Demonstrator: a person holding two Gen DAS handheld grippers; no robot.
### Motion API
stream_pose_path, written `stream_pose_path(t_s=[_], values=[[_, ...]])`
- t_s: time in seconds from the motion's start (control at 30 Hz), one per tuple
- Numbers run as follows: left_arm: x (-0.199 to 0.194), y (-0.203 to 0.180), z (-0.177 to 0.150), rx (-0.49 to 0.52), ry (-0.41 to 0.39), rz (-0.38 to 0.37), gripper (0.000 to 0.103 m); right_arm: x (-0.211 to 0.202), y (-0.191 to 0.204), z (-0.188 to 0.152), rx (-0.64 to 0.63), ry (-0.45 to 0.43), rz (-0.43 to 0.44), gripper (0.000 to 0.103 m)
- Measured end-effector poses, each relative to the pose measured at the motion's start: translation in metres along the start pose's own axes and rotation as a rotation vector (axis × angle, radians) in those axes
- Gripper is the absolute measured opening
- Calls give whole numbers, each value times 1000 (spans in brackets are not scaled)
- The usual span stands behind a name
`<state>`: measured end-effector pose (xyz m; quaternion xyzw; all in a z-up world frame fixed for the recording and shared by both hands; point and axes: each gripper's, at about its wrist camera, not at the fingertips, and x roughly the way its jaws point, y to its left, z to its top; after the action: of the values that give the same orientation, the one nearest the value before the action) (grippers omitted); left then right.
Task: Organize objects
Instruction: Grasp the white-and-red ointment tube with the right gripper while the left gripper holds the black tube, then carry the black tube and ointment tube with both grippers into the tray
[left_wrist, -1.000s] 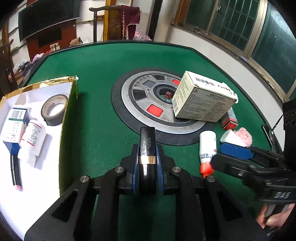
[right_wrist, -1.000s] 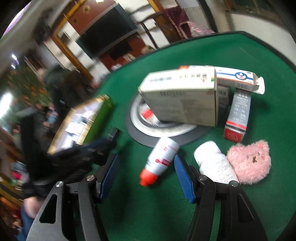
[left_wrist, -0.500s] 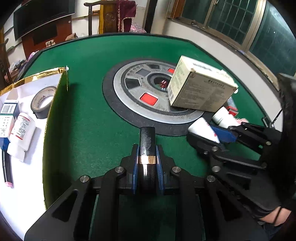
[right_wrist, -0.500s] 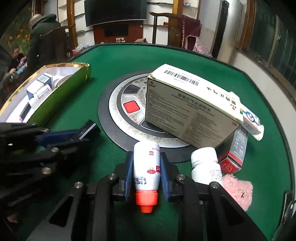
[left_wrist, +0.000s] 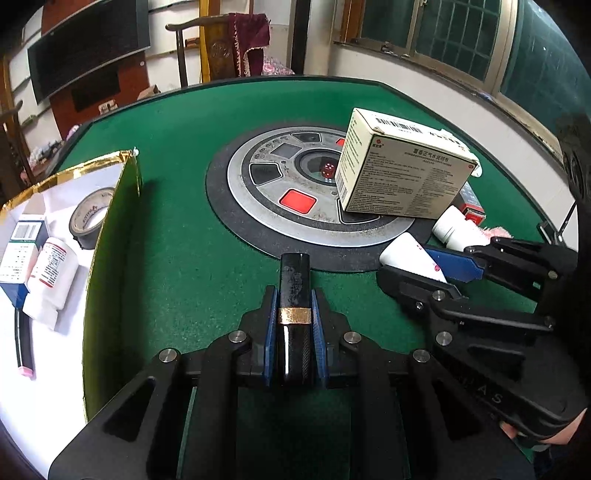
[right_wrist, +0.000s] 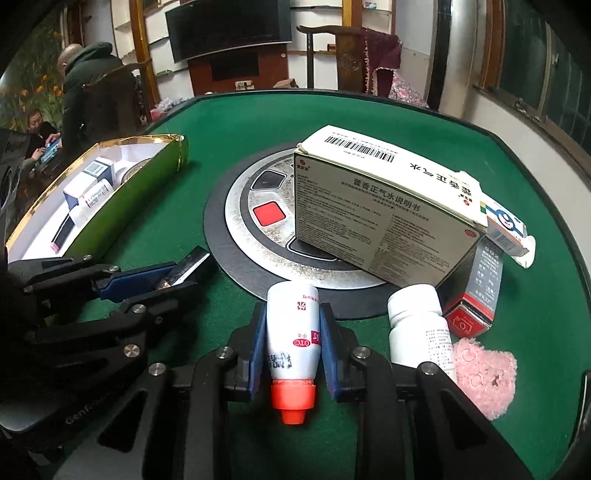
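Note:
My left gripper (left_wrist: 294, 295) is shut on a black tube with a gold band (left_wrist: 294, 280), held just above the green felt. My right gripper (right_wrist: 293, 325) is shut on a white spray bottle with an orange cap (right_wrist: 293, 332), its cap pointing back toward the camera. In the left wrist view the right gripper (left_wrist: 436, 269) shows at the right with the bottle's white end (left_wrist: 402, 253) between its blue pads. The left gripper (right_wrist: 173, 275) with the tube appears at the left of the right wrist view. A gold-rimmed green box (left_wrist: 110, 236) stands at the left.
A large white medicine carton (right_wrist: 384, 218) leans on the round metal centre panel (right_wrist: 258, 236). A white pill bottle (right_wrist: 421, 325), a red-and-grey carton (right_wrist: 476, 295), a pink plush (right_wrist: 484, 373) lie at the right. The box holds tape (left_wrist: 86, 218), a carton and a bottle. People sit beyond the table.
My right gripper swung round, lined up with the spray bottle and shut on it. The left gripper kept the black tube and hardly moved.

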<state>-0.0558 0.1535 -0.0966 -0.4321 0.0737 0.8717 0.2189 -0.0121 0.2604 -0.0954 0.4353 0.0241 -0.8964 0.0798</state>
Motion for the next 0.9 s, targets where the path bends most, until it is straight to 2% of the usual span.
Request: stream_pose_path(t_s=[0.17, 0.53, 0.6, 0.7, 0.9], values=[[1, 0, 1, 8, -1, -6, 17, 2, 0, 4, 3, 9, 28, 28], [0, -5, 1, 23, -3, 21, 17, 0, 4, 3, -24, 6, -13, 27], [0, -5, 0, 21, -4, 3, 17, -4, 1, 3, -1, -14, -17, 27], [-1, -5, 0, 17, -5, -10, 17, -5, -8, 2, 55, -14, 37, 27], [-3, -8, -1, 14, 3, -61, 16, -10, -12, 3, 80, -32, 55, 27]])
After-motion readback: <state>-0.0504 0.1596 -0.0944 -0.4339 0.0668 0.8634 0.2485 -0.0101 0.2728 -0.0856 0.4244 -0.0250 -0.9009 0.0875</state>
